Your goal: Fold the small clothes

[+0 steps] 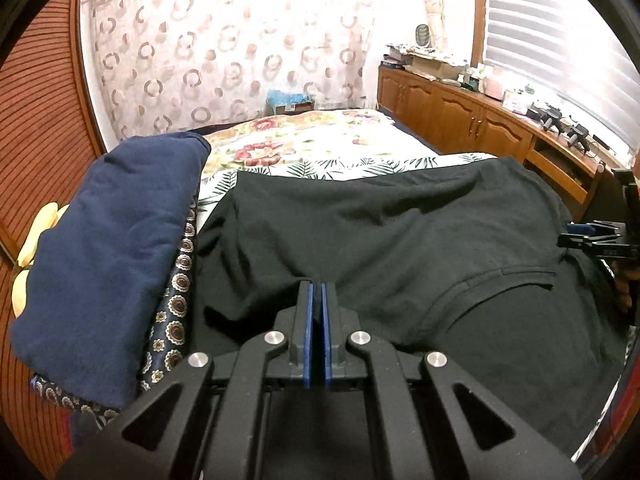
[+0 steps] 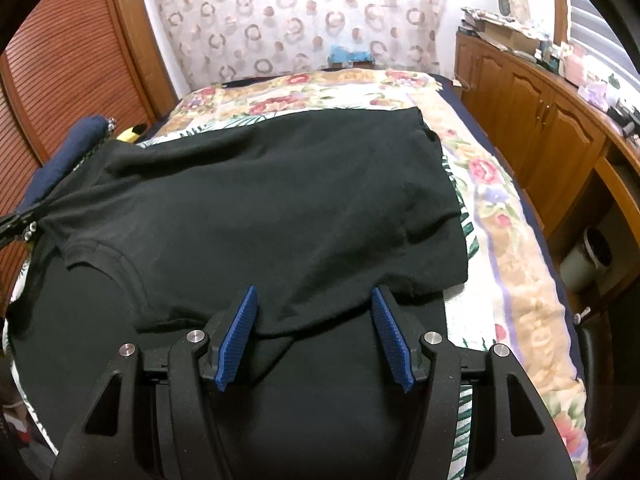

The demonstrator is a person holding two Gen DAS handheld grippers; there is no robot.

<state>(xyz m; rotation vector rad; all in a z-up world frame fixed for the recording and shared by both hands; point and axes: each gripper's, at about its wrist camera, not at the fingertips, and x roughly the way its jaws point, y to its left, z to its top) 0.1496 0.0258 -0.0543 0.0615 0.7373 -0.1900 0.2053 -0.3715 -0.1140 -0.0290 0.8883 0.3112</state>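
A black T-shirt [image 1: 400,232] lies spread on the bed, partly folded over itself; it fills the middle of the right wrist view [image 2: 280,192] too. My left gripper [image 1: 317,286] is shut on a fold of the shirt's left edge, its blue pads pressed together with cloth between them. It shows at the left edge of the right wrist view [image 2: 20,224], pulling the cloth taut. My right gripper [image 2: 314,296] is open, its blue pads [image 2: 240,332] wide apart just above the shirt's near edge, holding nothing. It also shows at the right edge of the left wrist view [image 1: 576,238].
A navy blanket [image 1: 108,248] lies on a patterned cloth at the bed's left. The floral bedspread [image 2: 500,216] extends beyond and right. Wooden cabinets [image 2: 532,120] with clutter line the right wall; a louvred wardrobe [image 2: 60,80] stands left. A white bin [image 2: 584,256] sits under the desk.
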